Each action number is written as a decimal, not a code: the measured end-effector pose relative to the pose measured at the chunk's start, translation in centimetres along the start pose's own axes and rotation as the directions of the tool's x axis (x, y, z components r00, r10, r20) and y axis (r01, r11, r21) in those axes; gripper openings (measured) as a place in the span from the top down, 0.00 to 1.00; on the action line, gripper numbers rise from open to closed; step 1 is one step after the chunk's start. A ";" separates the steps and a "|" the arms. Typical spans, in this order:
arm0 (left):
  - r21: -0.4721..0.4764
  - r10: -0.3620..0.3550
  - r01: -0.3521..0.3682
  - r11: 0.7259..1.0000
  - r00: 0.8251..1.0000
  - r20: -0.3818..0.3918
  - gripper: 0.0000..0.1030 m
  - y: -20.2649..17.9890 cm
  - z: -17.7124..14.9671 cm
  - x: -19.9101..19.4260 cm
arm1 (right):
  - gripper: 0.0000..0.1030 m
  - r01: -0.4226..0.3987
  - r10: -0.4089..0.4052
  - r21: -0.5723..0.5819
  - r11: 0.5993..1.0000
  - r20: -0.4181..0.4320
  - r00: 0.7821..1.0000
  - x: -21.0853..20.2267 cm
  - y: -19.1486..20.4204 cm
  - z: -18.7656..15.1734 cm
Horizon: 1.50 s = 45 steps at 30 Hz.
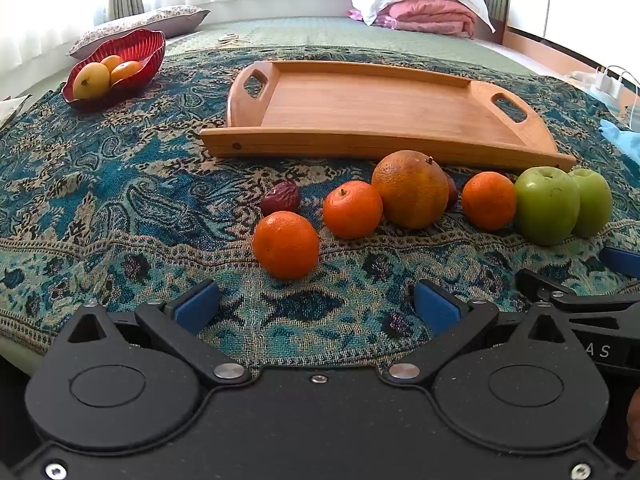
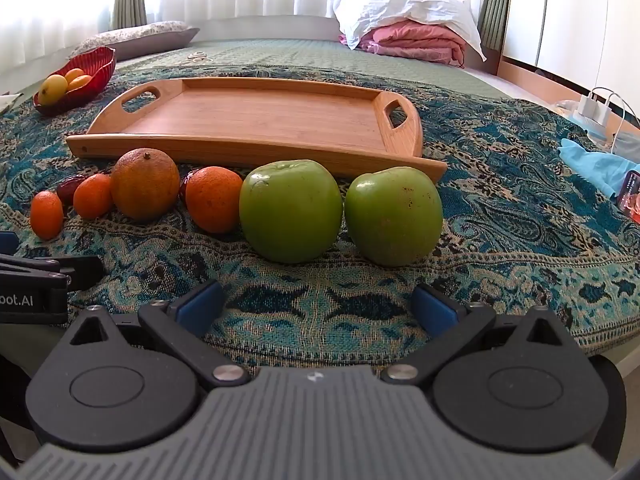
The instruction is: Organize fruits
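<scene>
The left tongs (image 1: 316, 312) are wide apart and hold nothing. Their blue pads (image 1: 197, 305) hang just above the blue patterned cloth (image 1: 120, 200) on the bed. The right tongs (image 2: 318, 310) are wide apart too, and they also hold nothing.

The fruit lies in a loose row on the cloth, in front of the wooden tray (image 1: 360, 100). The tray has a hole for a handle at each end. No fruit is in it.

In the left view, one small orange (image 1: 285, 245) is closest to the left tongs. A dark red wrinkly fruit (image 1: 281, 197) sits just behind it. Next comes a second small orange (image 1: 352, 209), then a big dull orange (image 1: 411, 189) that touches it. A third small orange (image 1: 489, 200) sits past the big one.

Two green apples sit at the right end of the row. In the right view, the first green apple (image 2: 291, 210) is right in front of the right tongs, and the second green apple (image 2: 393, 216) is just beside it.

A red bowl (image 1: 140, 46) stands far back on the left. It holds yellow and orange fruit (image 1: 92, 80). A pillow (image 1: 160, 18) lies behind the bowl. Pink and white bedding (image 2: 408, 36) is piled at the far right.
</scene>
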<state>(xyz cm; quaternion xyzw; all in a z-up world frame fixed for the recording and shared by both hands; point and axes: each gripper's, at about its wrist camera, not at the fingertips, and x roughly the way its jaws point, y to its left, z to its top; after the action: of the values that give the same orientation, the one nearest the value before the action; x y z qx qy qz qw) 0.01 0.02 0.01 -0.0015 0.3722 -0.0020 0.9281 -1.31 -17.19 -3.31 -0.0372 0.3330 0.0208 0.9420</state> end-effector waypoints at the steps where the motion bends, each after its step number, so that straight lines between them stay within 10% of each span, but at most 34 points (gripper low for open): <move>1: 0.001 0.001 -0.001 1.000 1.000 0.003 0.00 0.0 0.0 0.0 | 0.00 -0.001 0.001 0.001 1.000 0.004 1.000 0.0 0.0 0.0; 45: 0.008 0.004 -0.004 1.000 1.000 0.010 0.00 0.0 -0.1 -0.1 | 0.00 0.003 -0.003 -0.004 1.000 0.004 1.000 0.0 0.1 -0.1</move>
<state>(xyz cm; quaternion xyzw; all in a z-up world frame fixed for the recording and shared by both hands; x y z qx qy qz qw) -0.09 0.02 -0.01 0.0030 0.3676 -0.0017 0.9300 -1.33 -17.11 -3.41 -0.0393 0.3309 0.0201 0.9426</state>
